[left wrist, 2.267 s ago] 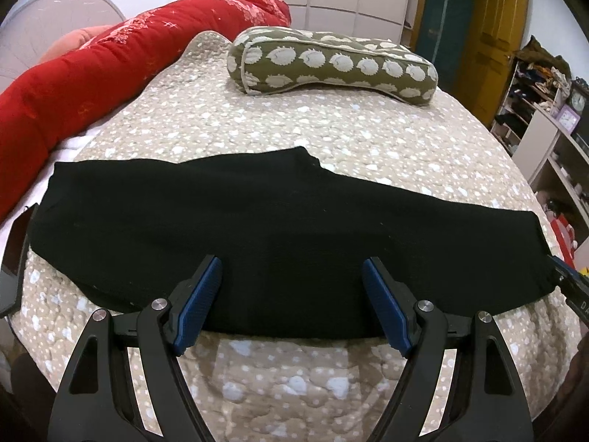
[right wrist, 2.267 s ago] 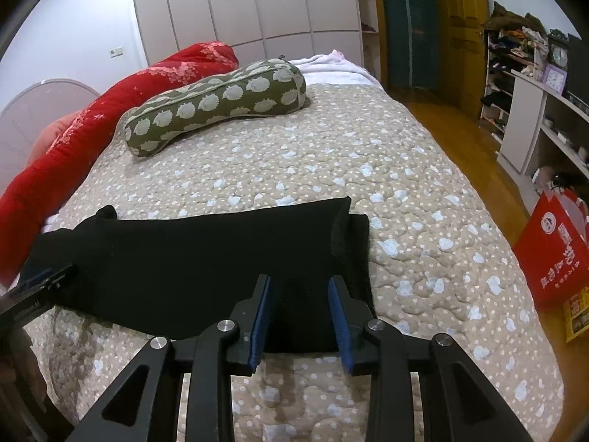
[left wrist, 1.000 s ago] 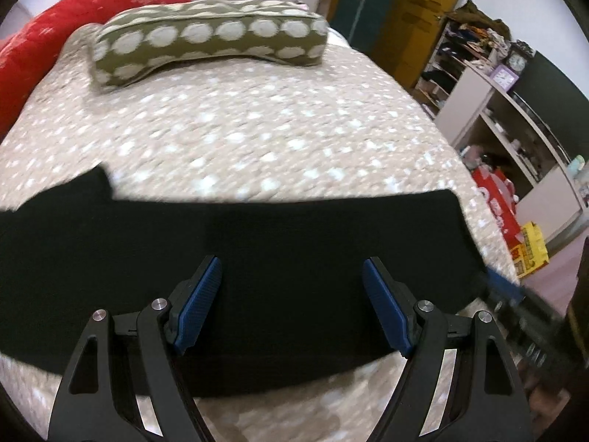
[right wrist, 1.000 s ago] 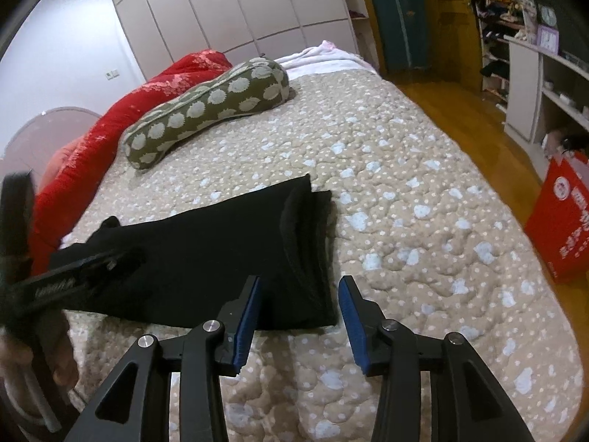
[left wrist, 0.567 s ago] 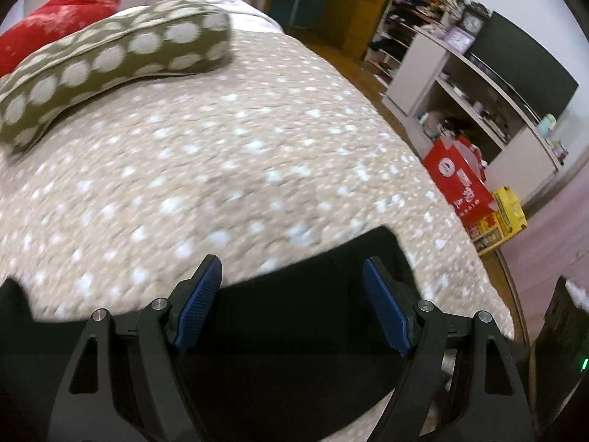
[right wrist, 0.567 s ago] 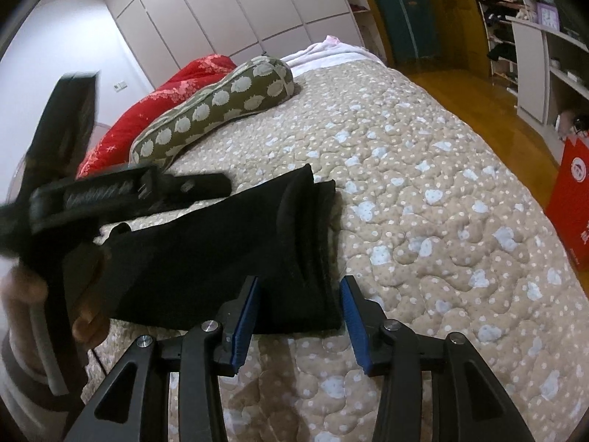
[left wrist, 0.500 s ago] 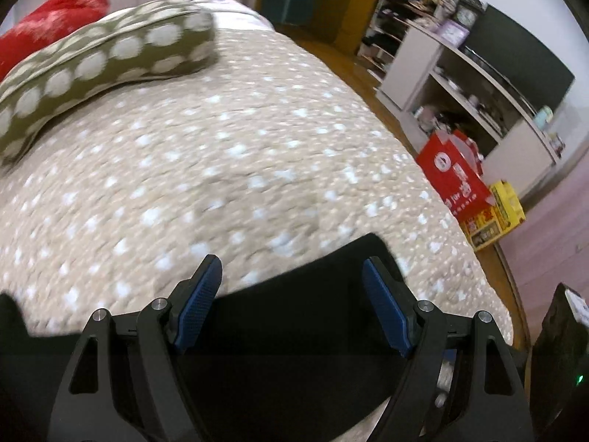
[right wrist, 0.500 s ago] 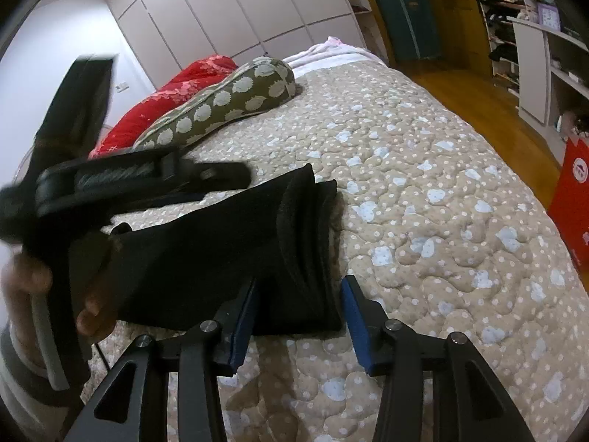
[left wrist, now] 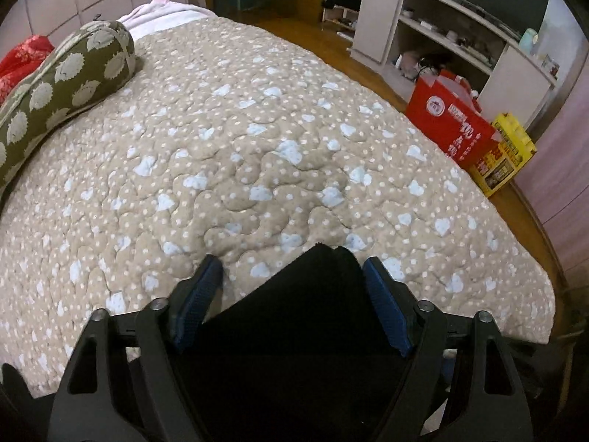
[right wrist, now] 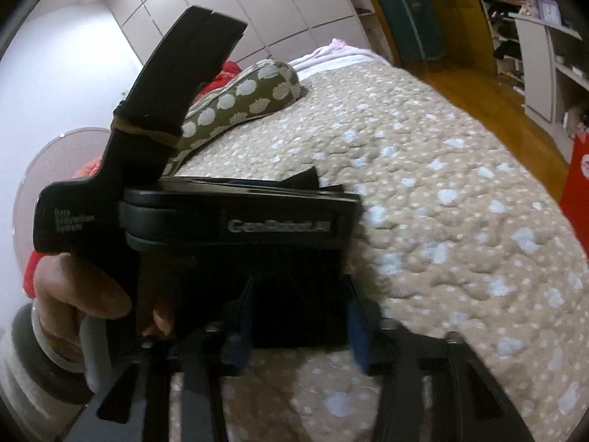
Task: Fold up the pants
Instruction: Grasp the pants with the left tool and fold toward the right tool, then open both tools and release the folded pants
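Black pants lie folded in a long strip on the beige quilted bed. My left gripper hovers over their right-end corner, which pokes up between the blue pads; its jaws are closing, and the left pad is still clear of the cloth. In the right wrist view the left gripper's black frame, held by a hand, crosses just above the pants. My right gripper straddles the near edge of the same end. Its blurred jaws are closing with the cloth between them.
A green pillow with white spots and a red quilt lie at the bed's far left. Past the bed's right edge are a red bag, a yellow box, white shelves and wooden floor.
The left gripper swept right along the pants to their right-end corner and rolled, coming in front of the right camera. The right gripper stayed put and its jaws narrowed.
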Action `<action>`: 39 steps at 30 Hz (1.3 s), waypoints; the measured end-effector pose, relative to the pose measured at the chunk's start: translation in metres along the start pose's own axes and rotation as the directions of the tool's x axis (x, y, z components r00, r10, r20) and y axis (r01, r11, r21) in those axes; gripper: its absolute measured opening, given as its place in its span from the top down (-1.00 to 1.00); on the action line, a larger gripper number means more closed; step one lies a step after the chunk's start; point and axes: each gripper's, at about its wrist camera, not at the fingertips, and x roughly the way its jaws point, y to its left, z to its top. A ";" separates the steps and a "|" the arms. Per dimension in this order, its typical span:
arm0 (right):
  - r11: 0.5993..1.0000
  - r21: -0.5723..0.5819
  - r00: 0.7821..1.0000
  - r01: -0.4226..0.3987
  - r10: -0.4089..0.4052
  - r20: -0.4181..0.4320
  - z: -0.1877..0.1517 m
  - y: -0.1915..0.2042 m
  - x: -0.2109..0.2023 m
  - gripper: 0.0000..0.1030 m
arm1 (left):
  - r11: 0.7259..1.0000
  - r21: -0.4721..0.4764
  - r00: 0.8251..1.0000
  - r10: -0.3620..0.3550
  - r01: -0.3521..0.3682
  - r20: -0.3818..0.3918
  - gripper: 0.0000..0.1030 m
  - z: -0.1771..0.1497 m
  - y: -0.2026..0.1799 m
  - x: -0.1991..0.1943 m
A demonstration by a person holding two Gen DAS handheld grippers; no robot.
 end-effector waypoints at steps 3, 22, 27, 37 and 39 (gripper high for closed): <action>0.999 0.016 0.999 -0.050 0.050 0.004 0.003 0.007 0.001 0.71 | 0.999 -0.035 0.999 -0.040 0.040 0.024 -0.03 -0.001 0.011 -0.008; 0.879 -0.319 0.935 -0.355 0.336 -0.115 0.011 0.233 0.060 0.71 | 0.849 -0.529 0.949 0.155 0.015 0.275 -0.27 -0.135 0.230 -0.217; 0.891 -0.270 0.918 -0.365 0.296 -0.262 -0.013 0.244 0.119 0.45 | 0.798 -0.601 0.962 0.198 -0.047 0.188 -0.27 -0.183 0.259 -0.203; 0.939 -0.288 0.981 -0.189 0.171 -0.087 0.033 0.182 0.059 0.44 | 0.801 -0.593 0.960 0.224 -0.083 0.168 -0.27 -0.202 0.214 -0.187; 0.945 -0.264 0.978 -0.196 0.169 -0.120 0.031 0.175 0.079 0.47 | 0.808 -0.576 0.957 0.251 -0.123 0.146 -0.27 -0.206 0.204 -0.180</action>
